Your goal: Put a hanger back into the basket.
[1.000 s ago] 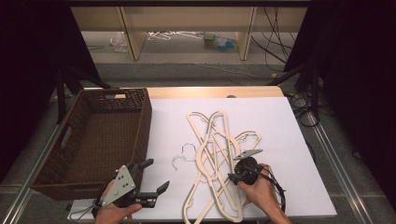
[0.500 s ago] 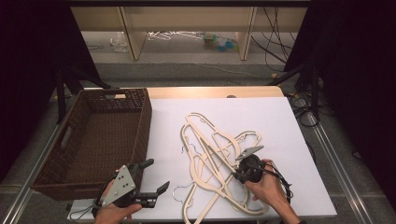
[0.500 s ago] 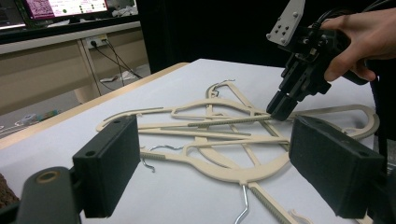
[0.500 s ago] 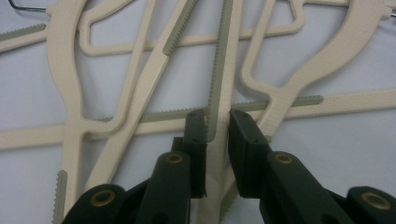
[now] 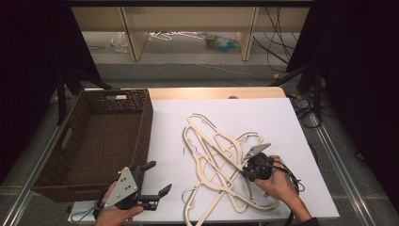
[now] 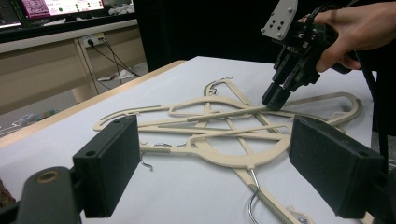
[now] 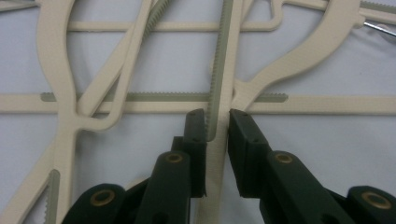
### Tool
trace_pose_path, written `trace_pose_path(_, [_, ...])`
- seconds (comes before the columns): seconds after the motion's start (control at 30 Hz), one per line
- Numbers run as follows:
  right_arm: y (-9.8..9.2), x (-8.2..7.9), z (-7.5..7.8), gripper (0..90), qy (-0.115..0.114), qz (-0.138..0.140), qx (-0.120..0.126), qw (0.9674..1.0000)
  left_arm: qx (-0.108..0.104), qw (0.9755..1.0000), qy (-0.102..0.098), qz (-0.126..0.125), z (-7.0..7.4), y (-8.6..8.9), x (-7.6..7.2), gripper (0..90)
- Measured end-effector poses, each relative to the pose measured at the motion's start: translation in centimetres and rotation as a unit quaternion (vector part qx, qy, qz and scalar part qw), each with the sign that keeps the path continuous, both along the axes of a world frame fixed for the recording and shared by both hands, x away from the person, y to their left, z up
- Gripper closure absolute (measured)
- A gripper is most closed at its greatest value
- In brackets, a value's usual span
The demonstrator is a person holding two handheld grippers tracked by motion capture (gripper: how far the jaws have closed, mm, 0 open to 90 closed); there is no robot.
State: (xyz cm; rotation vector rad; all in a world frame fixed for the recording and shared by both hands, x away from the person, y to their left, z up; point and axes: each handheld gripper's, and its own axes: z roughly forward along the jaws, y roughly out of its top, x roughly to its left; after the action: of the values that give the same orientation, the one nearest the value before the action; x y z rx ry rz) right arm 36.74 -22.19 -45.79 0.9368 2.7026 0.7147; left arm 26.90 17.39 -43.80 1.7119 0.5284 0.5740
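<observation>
1. The right gripper [image 5: 245, 170] is seen pinched on the ribbed bar of one cream hanger [image 7: 219, 84]; its jaws have just been closing, w/ the bar between them. The held bar is clamped near its end, at approx. 5 o'clock on the white table [image 5: 282, 117].
2. The left gripper [image 5: 153, 181] is held w/ jaws spread, nothing between them, low at 7 o'clock of the table, just beside the wicker basket [image 5: 141, 122].
3. The held hanger is interlocked w/ the rest of the hanger pile [image 5: 221, 165]: bars are crossed over & under it. Risk: if it is lifted, neighbours may be dragged up w/ it, then dropped or swept off the near edge.
4. Only a thin bar is gripped, off-centre. Risk: the hanger may be swung or twisted in the pads, & slip is judged likely since the bar is narrow and the pads are seated near its end.
5. Metal hooks [image 6: 254, 205] are seen lying among the frames. Risk: a hook may be snagged on another hanger's bar, so a pull toward the basket at 9 o'clock could be stalled or jerked.
6. The basket's wall is tall. Risk: a long hanger carried low may be caught on the rim.
</observation>
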Motion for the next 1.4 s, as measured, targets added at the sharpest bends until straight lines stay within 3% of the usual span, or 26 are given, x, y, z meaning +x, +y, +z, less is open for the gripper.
trace_pose_path(0.13, [0.0, 0.0, -0.1, 74.5, -0.01, 0.004, 0.0, 0.9999, 0.004, 1.0, 0.0, 0.0, 0.0, 0.0, 0.0, 16.3])
trace_pose_path(0.23, [0.0, -0.5, 0.4, 66.4, -0.024, -0.01, -0.002, 0.9997, 0.001, 1.0, 0.001, 0.0, 0.0, 0.0, -0.1, 16.3])
trace_pose_path(0.37, [0.3, -2.8, 2.0, 62.3, -0.038, 0.018, 0.011, 0.999, 0.001, 1.0, 0.002, 0.0, 0.0, 0.0, 0.0, 16.3])
trace_pose_path(0.43, [0.7, -3.8, 2.4, 60.5, -0.036, 0.038, 0.022, 0.9984, 0.002, 1.0, 0.003, 0.0, 0.0, 0.0, 0.0, 16.3])
trace_pose_path(0.47, [1.1, -4.7, 2.2, 58.2, -0.018, 0.048, 0.029, 0.9983, 0.002, 1.0, 0.003, 0.001, 0.0, 0.0, 0.0, 16.3])
trace_pose_path(0.63, [1.2, -5.7, 0.9, 56.4, 0.002, 0.068, 0.019, 0.9975, 0.004, 1.0, 0.002, 0.001, 0.0, 0.0, 0.0, 16.3])
trace_pose_path(0.83, [1.5, -6.1, 0.1, 60.5, 0.018, 0.084, 0.0, 0.9963, 0.006, 1.0, 0.005, 0.002, -0.1, -0.1, 0.0, 16.2])
trace_pose_path(0.97, [2.0, -6.4, -0.5, 65.6, 0.013, 0.101, -0.045, 0.9938, 0.012, 0.9999, 0.005, -0.001, -0.2, -0.1, 0.0, 16.2])
trace_pose_path(1.07, [2.3, -6.4, -0.6, 68.3, 0.013, 0.108, -0.048, 0.9929, 0.007, 1.0, 0.005, -0.002, -0.2, -0.3, 0.0, 16.2])
trace_pose_path(1.1, [2.3, -6.3, -0.6, 69.2, 0.014, 0.11, -0.047, 0.9927, 0.014, 0.9999, 0.005, 0.0, -0.2, -0.2, 0.0, 16.3])
trace_pose_path(1.27, [2.2, -5.8, -0.7, 78.4, 0.031, 0.099, -0.025, 0.9943, 0.018, 0.9998, 0.007, -0.002, -0.3, -0.4, 0.0, 16.3])
trace_pose_path(1.33, [2.5, -5.5, -0.5, 79.6, 0.016, 0.084, -0.034, 0.9958, 0.021, 0.9998, 0.007, -0.002, -0.4, -0.5, 0.0, 16.3])
trace_pose_path(1.4, [2.7, -5.1, -0.3, 79.7, 0.013, 0.084, -0.027, 0.996, 0.022, 0.9997, 0.007, -0.002, -0.4, -0.5, 0.0, 16.3])
